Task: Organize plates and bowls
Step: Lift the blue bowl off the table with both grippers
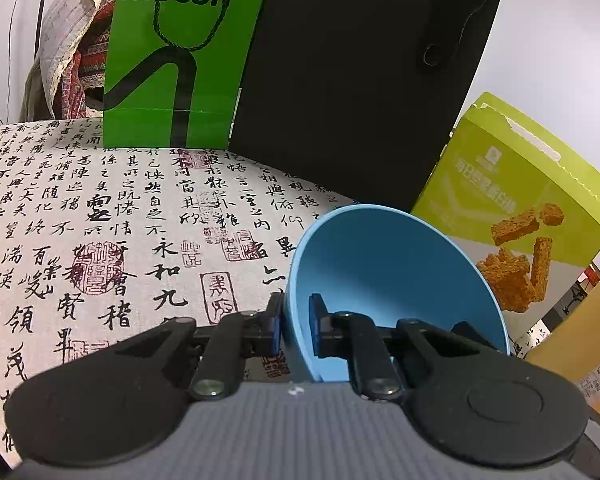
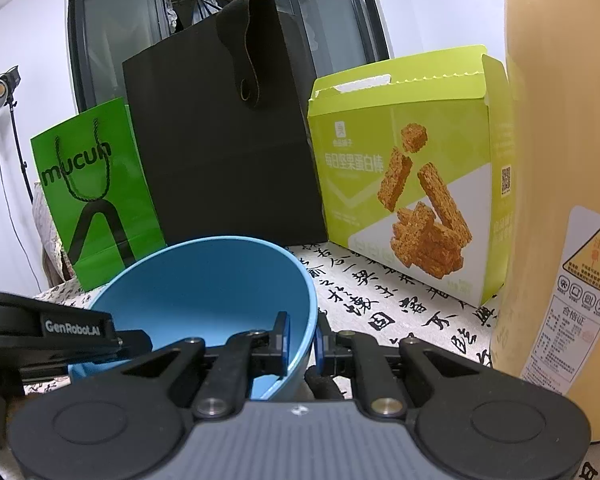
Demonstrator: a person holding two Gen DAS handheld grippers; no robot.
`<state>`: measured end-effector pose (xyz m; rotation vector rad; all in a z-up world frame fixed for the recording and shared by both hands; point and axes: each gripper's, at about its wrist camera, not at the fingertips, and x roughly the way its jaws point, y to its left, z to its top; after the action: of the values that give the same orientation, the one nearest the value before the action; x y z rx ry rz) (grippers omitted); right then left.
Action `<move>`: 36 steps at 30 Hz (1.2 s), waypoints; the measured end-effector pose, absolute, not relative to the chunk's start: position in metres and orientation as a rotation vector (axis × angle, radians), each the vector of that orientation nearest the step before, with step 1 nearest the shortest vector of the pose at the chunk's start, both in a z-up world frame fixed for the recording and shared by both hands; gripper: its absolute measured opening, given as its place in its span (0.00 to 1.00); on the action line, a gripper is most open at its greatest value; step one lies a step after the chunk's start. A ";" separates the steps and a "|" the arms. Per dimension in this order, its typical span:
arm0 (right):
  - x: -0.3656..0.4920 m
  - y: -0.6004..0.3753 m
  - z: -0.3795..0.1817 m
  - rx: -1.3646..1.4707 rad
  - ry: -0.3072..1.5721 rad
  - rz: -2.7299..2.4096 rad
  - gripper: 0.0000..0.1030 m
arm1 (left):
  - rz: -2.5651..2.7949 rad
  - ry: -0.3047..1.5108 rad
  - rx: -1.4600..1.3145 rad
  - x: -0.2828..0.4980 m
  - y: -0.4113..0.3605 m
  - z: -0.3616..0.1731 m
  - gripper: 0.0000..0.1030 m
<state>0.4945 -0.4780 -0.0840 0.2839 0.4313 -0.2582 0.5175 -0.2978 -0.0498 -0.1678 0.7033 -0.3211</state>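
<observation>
A blue bowl [image 1: 384, 280] is held over a calligraphy-print tablecloth [image 1: 100, 220], gripped from both sides. The left gripper [image 1: 296, 326] is clamped on the bowl's wall at one side, one pad inside and one outside; the right gripper [image 2: 302, 338] pinches the opposite rim likewise. Behind stand a green bag [image 2: 92, 196], a black bag [image 2: 228, 152] and a snack box [image 2: 408, 184].

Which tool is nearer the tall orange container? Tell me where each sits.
Right. The right tool, shut on the blue bowl rim, has the orange container close on its right. The left tool grips the opposite rim, with the bowl between it and the container.
</observation>
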 end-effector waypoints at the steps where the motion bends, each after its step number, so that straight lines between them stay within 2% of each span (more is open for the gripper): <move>1: 0.495 -0.478 -0.084 0.285 0.432 -0.259 0.11 | -0.321 0.702 -0.167 0.518 -0.298 -0.050 0.14; 18: 0.495 -0.480 -0.080 0.299 0.435 -0.256 0.11 | -0.313 0.666 -0.155 0.511 -0.297 -0.046 0.12; 36: 0.471 -0.482 -0.034 0.341 0.438 -0.217 0.11 | -0.312 0.589 -0.100 0.468 -0.294 -0.004 0.11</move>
<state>0.4710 -0.4822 -0.0336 0.3413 0.4376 -0.2167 0.4681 -0.2940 -0.0036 -0.1004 0.5891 -0.3125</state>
